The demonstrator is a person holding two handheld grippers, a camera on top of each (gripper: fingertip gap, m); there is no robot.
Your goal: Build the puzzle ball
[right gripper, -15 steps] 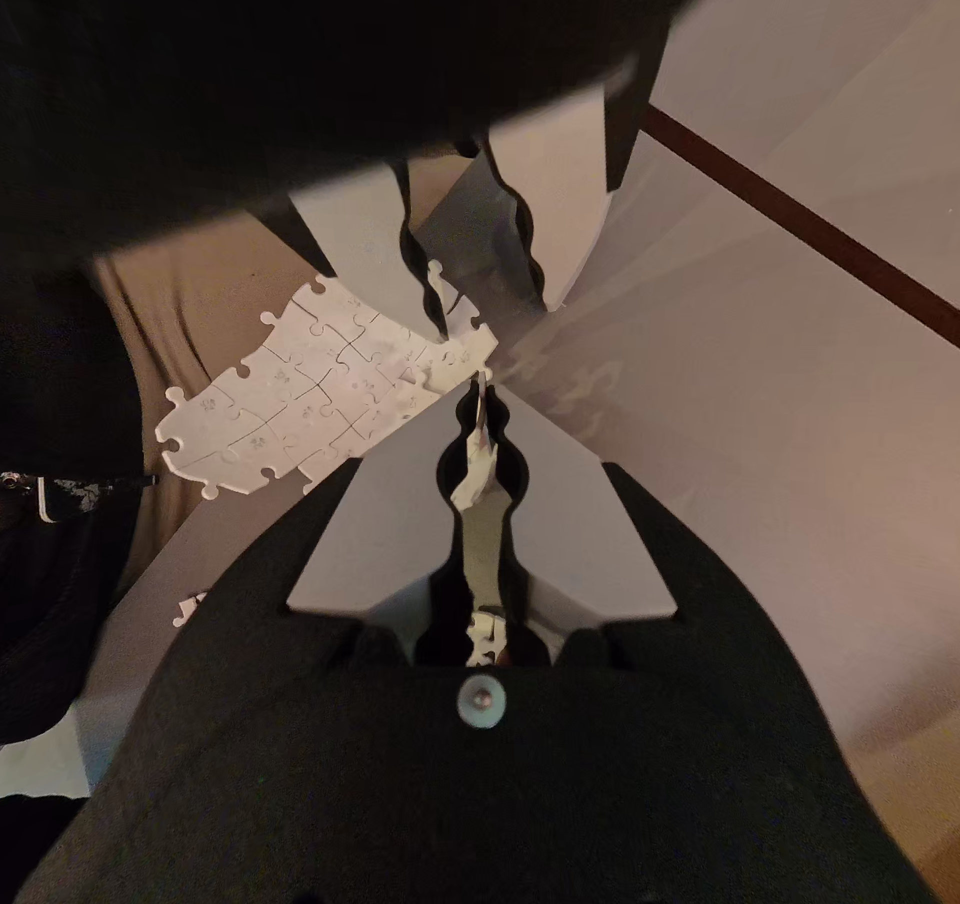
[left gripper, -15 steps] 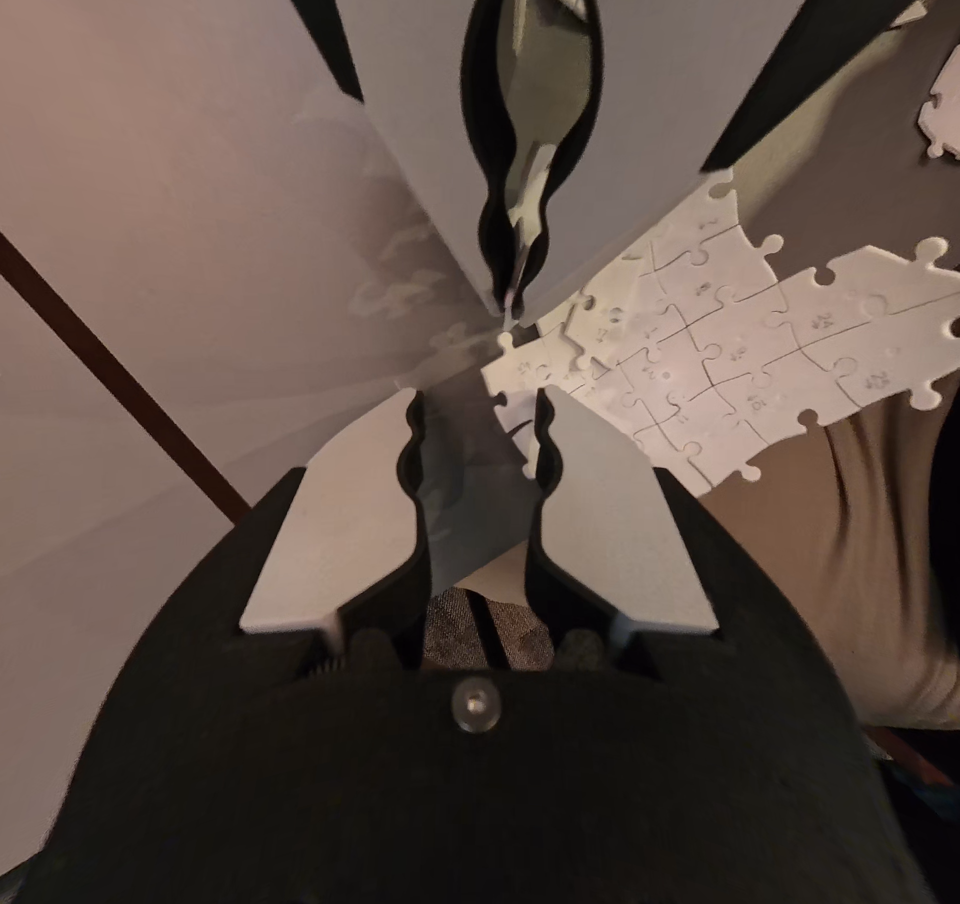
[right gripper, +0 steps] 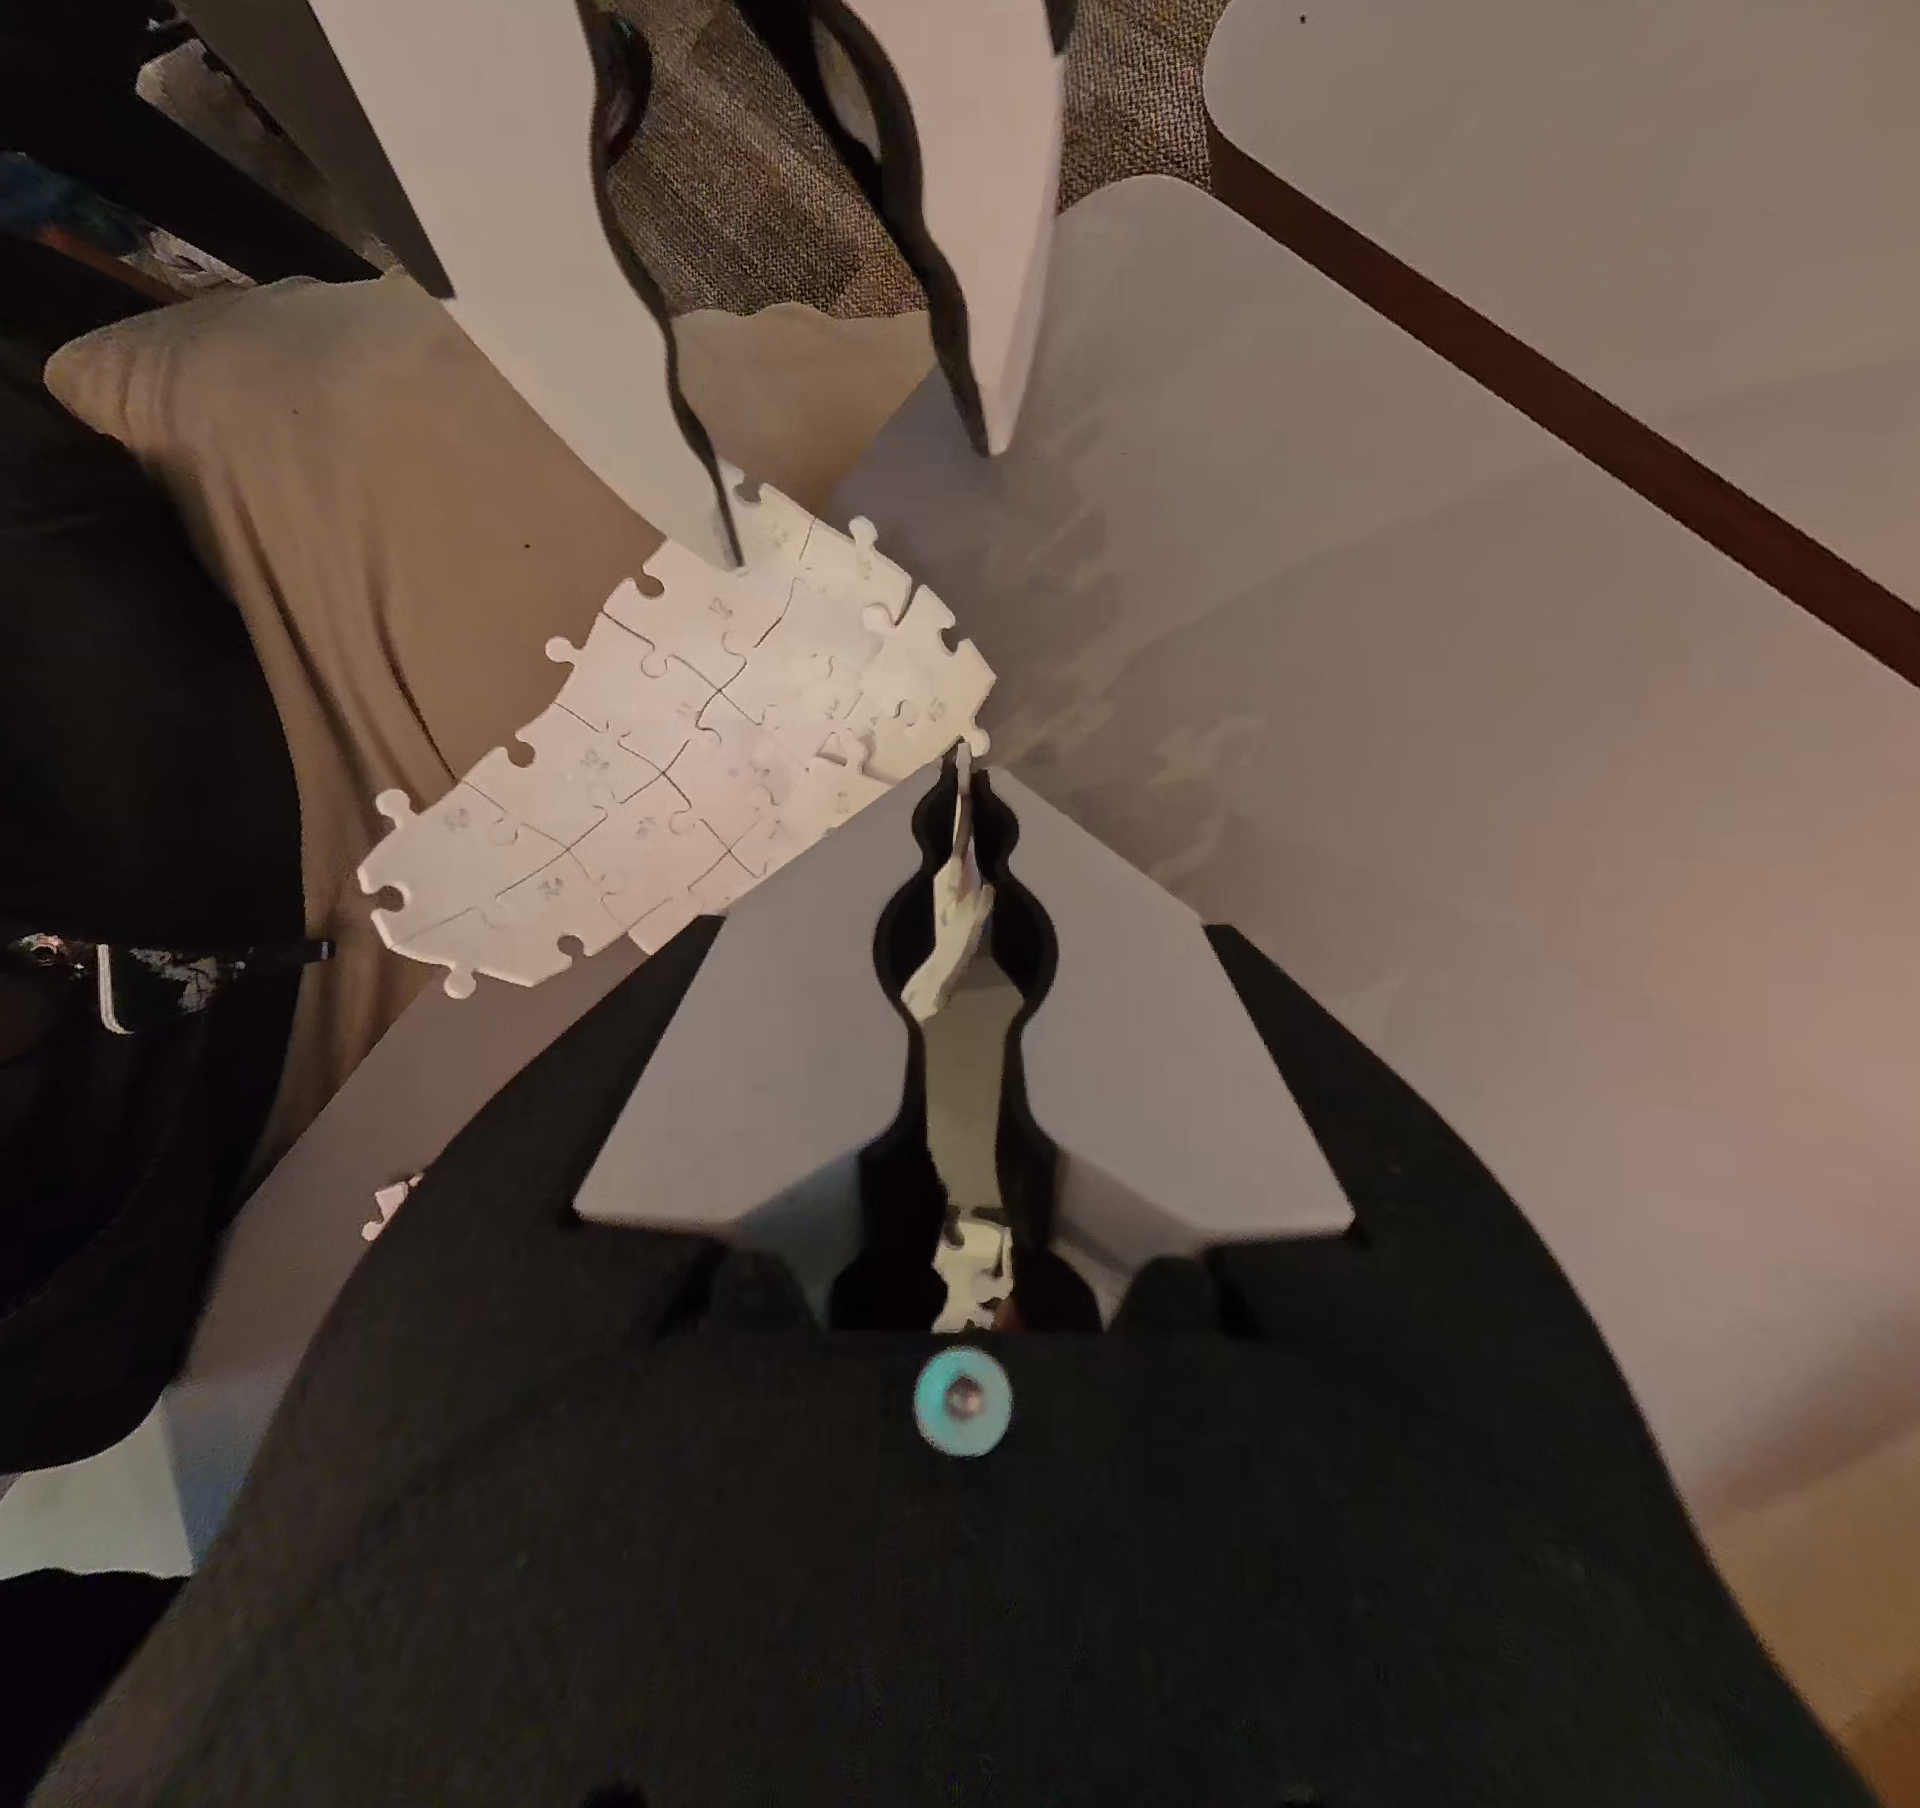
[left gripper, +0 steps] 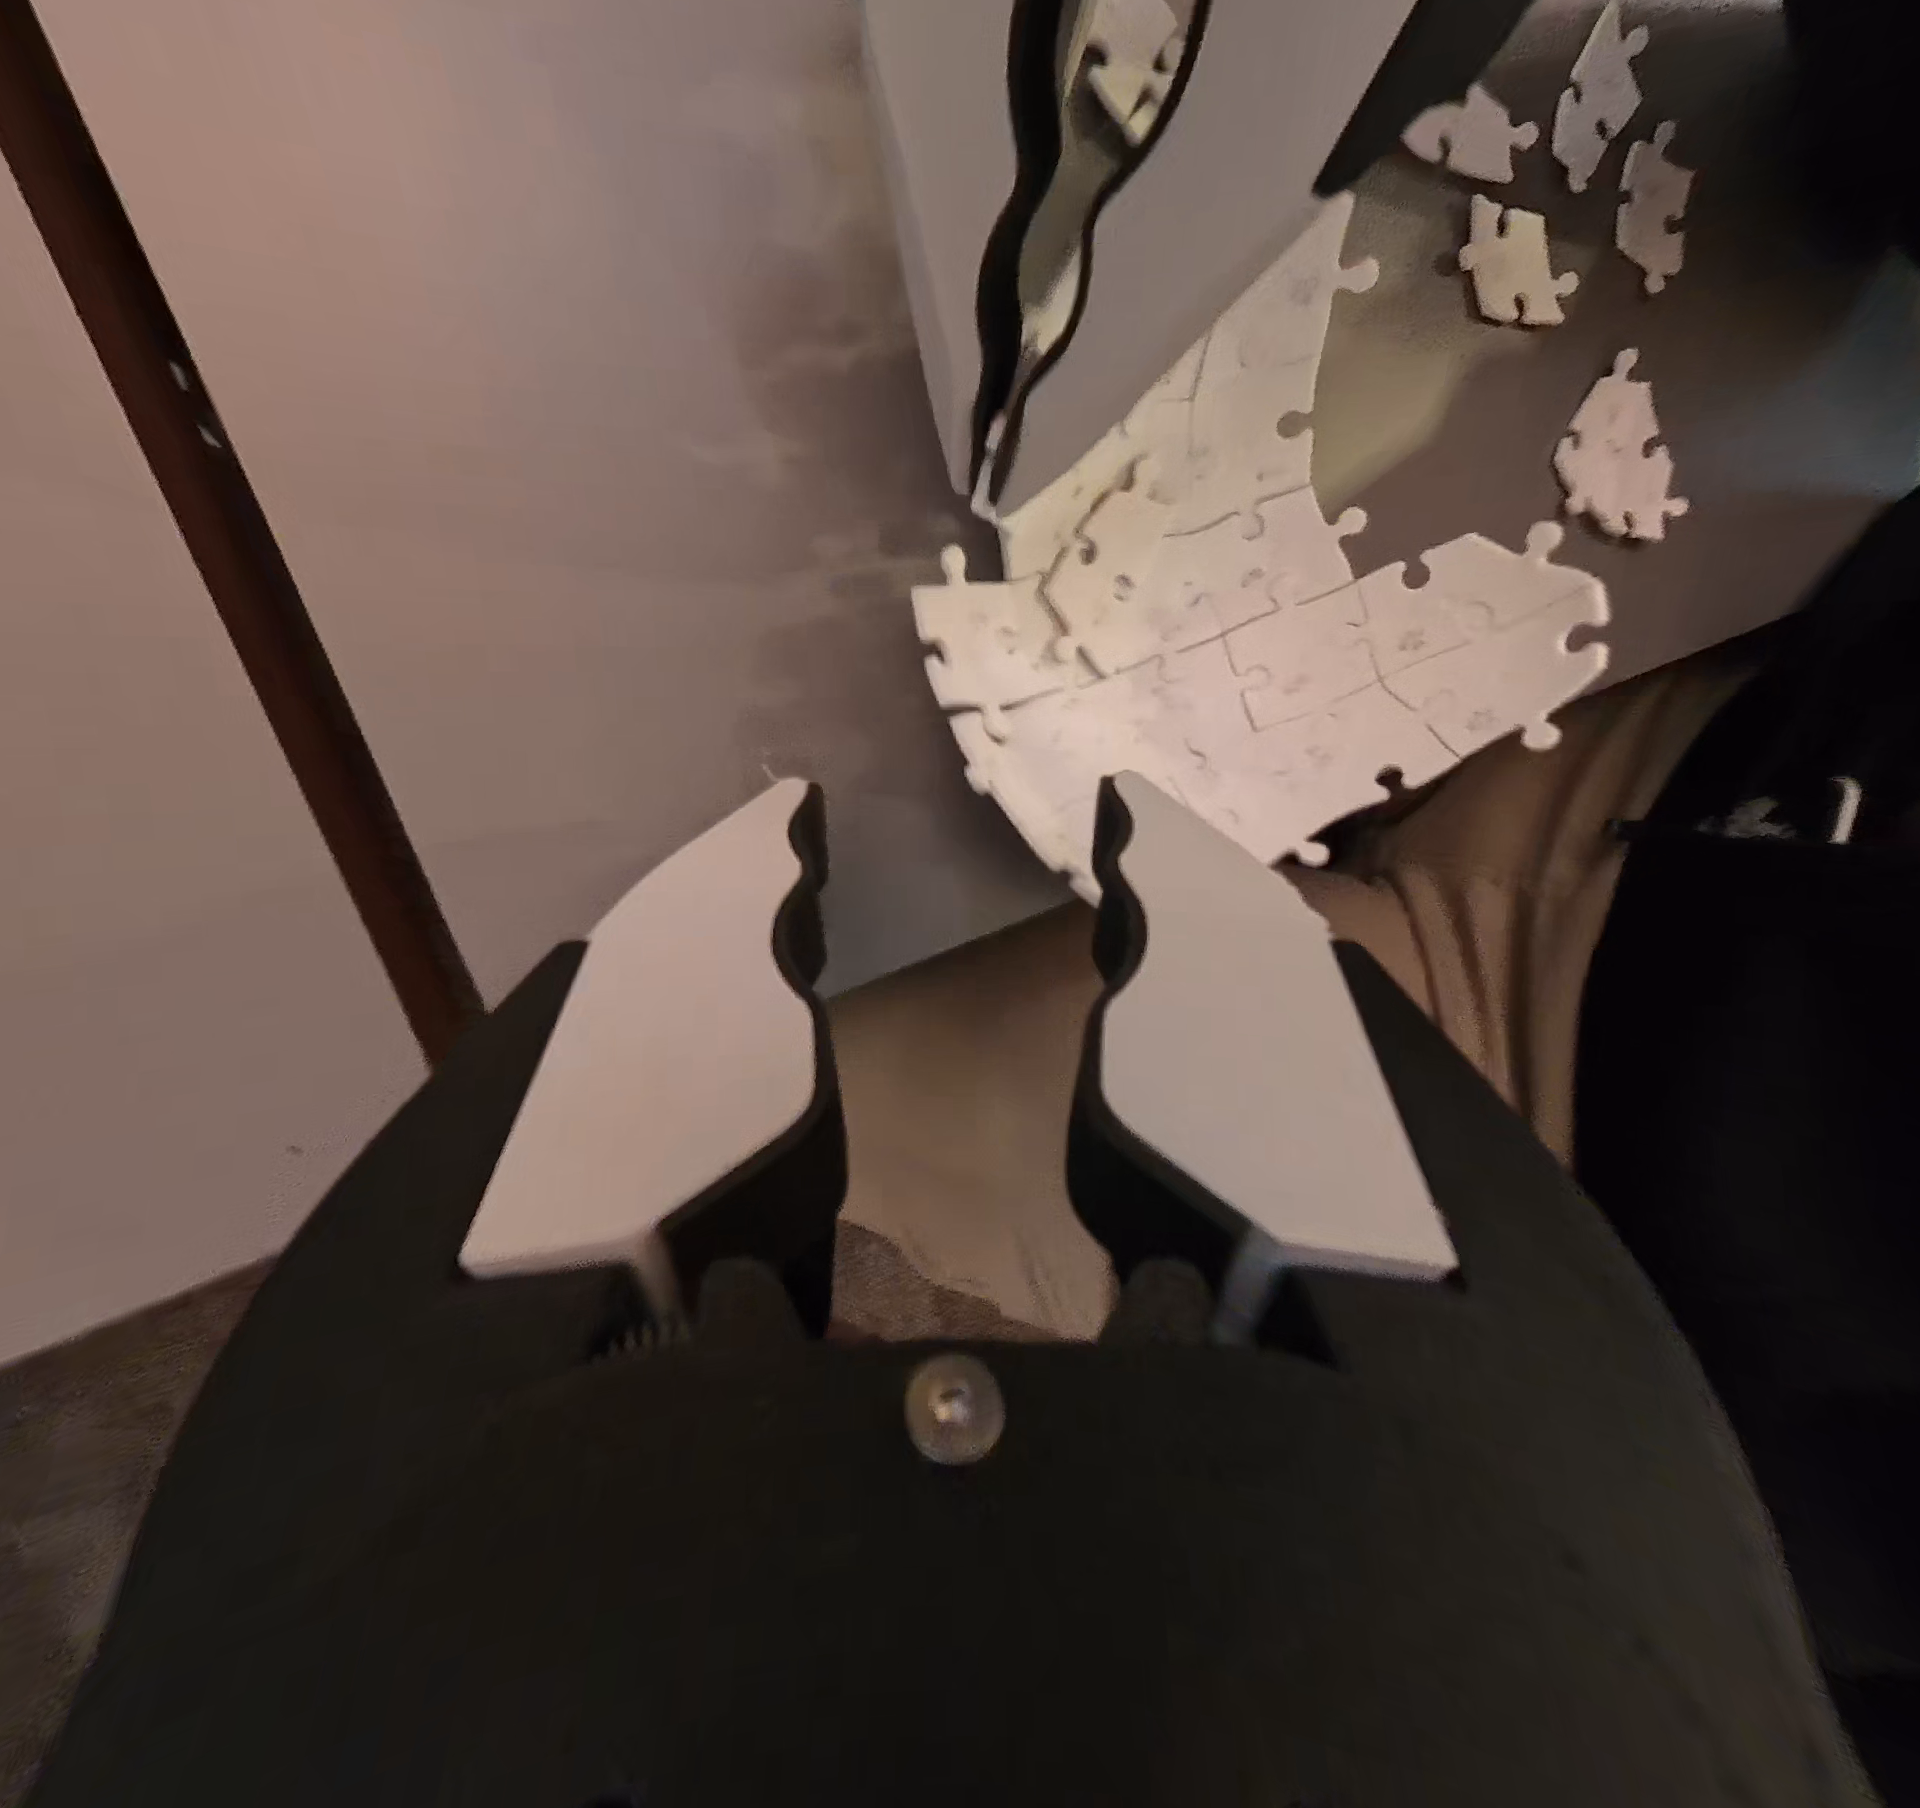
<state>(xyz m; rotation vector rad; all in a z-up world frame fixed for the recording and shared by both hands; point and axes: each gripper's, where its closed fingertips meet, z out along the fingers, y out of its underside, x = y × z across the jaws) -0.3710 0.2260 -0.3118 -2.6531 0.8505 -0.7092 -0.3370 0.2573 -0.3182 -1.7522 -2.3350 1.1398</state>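
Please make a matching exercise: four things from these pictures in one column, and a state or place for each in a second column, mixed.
1. left hand-held gripper
2. right hand-held gripper
3. joined puzzle sheet
4. loose puzzle pieces

a. scattered apart on the table
b. open, holding nothing
c. many white pieces locked together
d. shut on a single white piece

Pairs: 1-b, 2-d, 3-c, 4-a
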